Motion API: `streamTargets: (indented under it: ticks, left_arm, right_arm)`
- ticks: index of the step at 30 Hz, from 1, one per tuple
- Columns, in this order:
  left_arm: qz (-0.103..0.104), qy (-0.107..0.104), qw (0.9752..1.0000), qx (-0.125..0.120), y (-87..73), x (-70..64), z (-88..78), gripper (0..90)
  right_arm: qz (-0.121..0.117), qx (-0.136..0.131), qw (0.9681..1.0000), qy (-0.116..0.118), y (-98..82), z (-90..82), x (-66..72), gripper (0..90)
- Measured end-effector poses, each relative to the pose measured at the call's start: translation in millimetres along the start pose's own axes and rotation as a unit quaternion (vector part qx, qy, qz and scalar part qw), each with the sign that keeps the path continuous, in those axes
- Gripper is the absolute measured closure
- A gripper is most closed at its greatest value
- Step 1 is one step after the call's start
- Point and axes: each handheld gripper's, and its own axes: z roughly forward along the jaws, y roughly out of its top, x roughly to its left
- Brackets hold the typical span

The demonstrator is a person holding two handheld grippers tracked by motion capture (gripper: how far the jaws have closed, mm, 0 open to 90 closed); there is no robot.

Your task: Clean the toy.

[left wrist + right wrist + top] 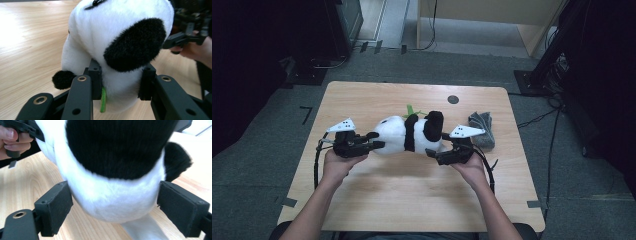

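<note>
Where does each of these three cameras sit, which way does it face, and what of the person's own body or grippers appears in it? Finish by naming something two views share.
High view: above the person's side, looking forward and down on the table; both forearms, left gripper and right gripper.
Left gripper view: on the left gripper, looking along its jaws, which pinch the panda; the other hand beyond.
Right gripper view: on the right gripper, jaws either side of the panda; the other hand's fingers.
Shared: the panda.

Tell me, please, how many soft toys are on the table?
1. A panda plush lies across the middle of the table, between the left tool and the right tool. Nothing seems to hide another.
</note>
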Motion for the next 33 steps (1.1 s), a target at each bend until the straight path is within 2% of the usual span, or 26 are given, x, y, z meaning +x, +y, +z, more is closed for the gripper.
streamTargets:
  ticks: [1,5,6,7,9,11,14,15,17,20,22,25,27,30,33]
  left_arm:
    - [0.005,0.001,1.0,0.001,0.5,-1.3,0.4,64.9]
    - [0.0,-0.005,1.0,0.004,0.7,-2.5,1.6,65.0]
    - [0.002,-0.002,1.0,0.005,0.5,-3.5,2.5,65.0]
    - [0.0,-0.005,1.0,0.008,0.4,-3.6,3.3,65.0]
    - [-0.002,0.001,0.9999,0.014,-0.1,-3.9,4.9,64.9]
    - [-0.004,0.002,0.9999,0.015,-0.9,-3.4,6.0,64.7]
    - [-0.006,0.003,0.9999,0.016,-1.7,-3.5,8.4,63.3]
    - [-0.002,0.011,0.9998,0.019,-1.8,-4.0,9.5,62.4]
    - [-0.008,0.021,0.9994,0.026,-2.4,-3.3,12.2,60.2]
    - [0.002,0.036,0.999,0.026,-3.7,-4.4,14.4,54.8]
    - [0.009,0.042,0.9988,0.022,-3.9,-5.3,15.1,47.8]
    - [0.031,0.05,0.9982,0.009,-6.0,-5.9,17.1,36.0]
    - [0.04,0.05,0.998,0.005,-6.7,-5.5,17.1,31.1]
    - [0.047,0.049,0.9977,0.0,-6.9,-5.2,15.1,29.0]
    - [0.055,0.044,0.9975,-0.009,-7.8,-5.2,12.3,28.1]
  right_arm:
    - [-0.001,-0.003,1.0,0.001,0.4,1.3,0.8,7.8]
    - [0.004,-0.003,0.9997,-0.024,1.8,9.2,4.9,4.5]
    - [0.0,0.003,0.9998,-0.021,1.6,11.2,5.3,4.4]
    - [-0.005,0.009,0.9995,-0.031,1.4,14.1,6.4,4.7]
    - [-0.02,0.024,0.9985,-0.045,0.1,18.3,8.1,11.8]
    - [-0.018,0.035,0.9982,-0.046,-1.2,19.9,6.8,17.1]
    - [-0.018,0.034,0.9979,-0.052,-1.1,17.4,7.5,26.9]
    - [-0.016,0.033,0.9977,-0.056,-0.3,16.1,8.3,29.8]
    - [-0.019,0.035,0.997,-0.067,0.9,14.6,10.4,34.8]
    - [-0.017,0.041,0.9963,-0.073,1.2,14.8,12.1,41.4]
    - [-0.007,0.041,0.9968,-0.069,1.6,13.9,11.2,45.9]
    - [0.005,0.041,0.9964,-0.074,5.1,10.6,11.2,48.5]
    - [0.007,0.041,0.9961,-0.078,7.7,8.7,11.7,48.9]
    - [0.018,0.043,0.9958,-0.079,11.1,5.3,11.1,49.1]
    - [0.016,0.042,0.9958,-0.08,14.0,1.6,11.0,49.0]
